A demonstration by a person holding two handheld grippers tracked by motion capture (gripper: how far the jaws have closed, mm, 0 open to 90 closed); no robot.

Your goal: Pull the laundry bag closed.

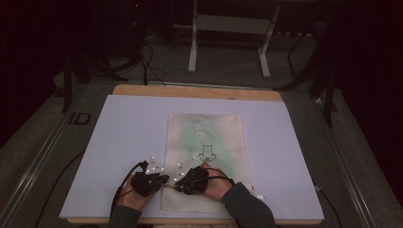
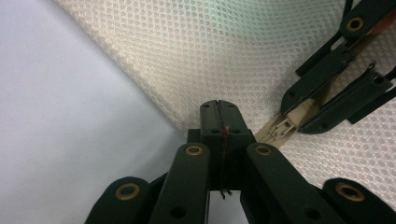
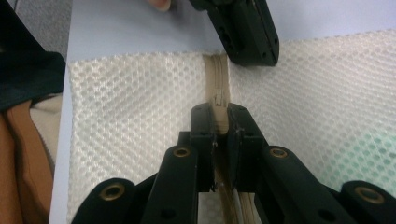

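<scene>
Now both hand-held grippers (image 1: 164,179) on mesh bag (image 1: 205,133)

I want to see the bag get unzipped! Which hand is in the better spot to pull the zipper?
Probably the right. The right hand-held gripper is shut on the zipper pull, while the left hand-held gripper pinches the mesh bag at its edge, steadying it.

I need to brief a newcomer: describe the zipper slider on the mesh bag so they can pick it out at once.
On the pale board lies a cream mesh bag. Along its near end runs a tan zipper. The slider is the small beige plastic piece at the right gripper, the only solid part among mesh.
</scene>
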